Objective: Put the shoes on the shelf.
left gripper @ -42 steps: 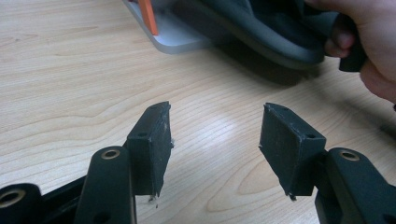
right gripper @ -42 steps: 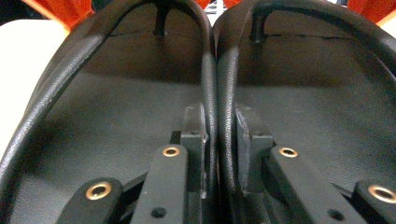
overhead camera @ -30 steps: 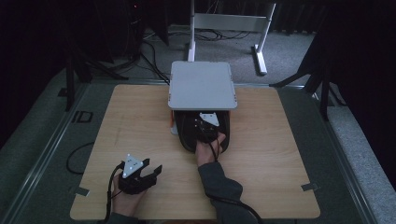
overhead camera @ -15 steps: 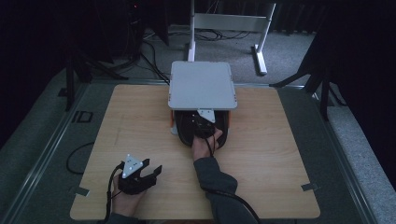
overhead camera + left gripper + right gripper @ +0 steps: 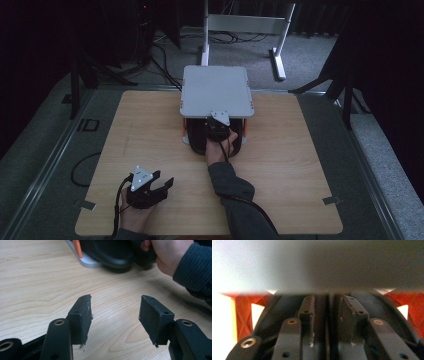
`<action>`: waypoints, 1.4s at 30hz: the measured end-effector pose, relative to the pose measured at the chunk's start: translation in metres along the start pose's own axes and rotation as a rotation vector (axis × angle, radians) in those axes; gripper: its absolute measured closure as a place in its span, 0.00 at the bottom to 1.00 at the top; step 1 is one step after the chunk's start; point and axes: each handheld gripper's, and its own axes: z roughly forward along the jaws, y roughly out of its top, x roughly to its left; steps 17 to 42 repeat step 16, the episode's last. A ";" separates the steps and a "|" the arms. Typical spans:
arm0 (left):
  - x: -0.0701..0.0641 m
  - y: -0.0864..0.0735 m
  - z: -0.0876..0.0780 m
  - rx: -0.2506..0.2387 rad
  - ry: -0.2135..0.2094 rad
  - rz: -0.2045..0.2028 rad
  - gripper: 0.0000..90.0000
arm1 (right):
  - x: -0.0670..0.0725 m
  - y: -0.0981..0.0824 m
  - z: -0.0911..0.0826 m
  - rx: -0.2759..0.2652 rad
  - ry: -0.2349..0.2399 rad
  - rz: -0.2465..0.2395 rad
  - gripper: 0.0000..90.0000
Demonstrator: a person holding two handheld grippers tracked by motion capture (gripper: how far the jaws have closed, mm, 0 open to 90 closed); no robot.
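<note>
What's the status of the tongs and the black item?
Left tongs open, empty. Right tongs just opening, black item between. Grey shelf close overhead.

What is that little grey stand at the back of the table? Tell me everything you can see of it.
The grey stand is a small two-level rack that looks like plastic. It has a flat, bare, pale grey top with rounded corners, orange lattice posts and a grey base plate. It stands upright at the far middle of the wooden table. Two black rounded items, perhaps shoes, sit on the base under the top.
</note>
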 end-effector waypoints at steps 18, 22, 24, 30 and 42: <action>-0.001 -0.002 0.004 0.010 0.008 0.004 0.48 | -0.015 -0.018 -0.038 0.033 0.083 0.001 0.45; -0.001 -0.002 0.004 0.010 0.008 0.004 0.48 | -0.015 -0.018 -0.038 0.033 0.083 0.001 0.45; -0.001 -0.002 0.004 0.010 0.008 0.004 0.48 | -0.015 -0.018 -0.038 0.033 0.083 0.001 0.45; -0.001 -0.002 0.004 0.010 0.008 0.004 0.48 | -0.015 -0.018 -0.038 0.033 0.083 0.001 0.45; -0.001 -0.002 0.004 0.010 0.008 0.004 0.48 | -0.015 -0.018 -0.038 0.033 0.083 0.001 0.45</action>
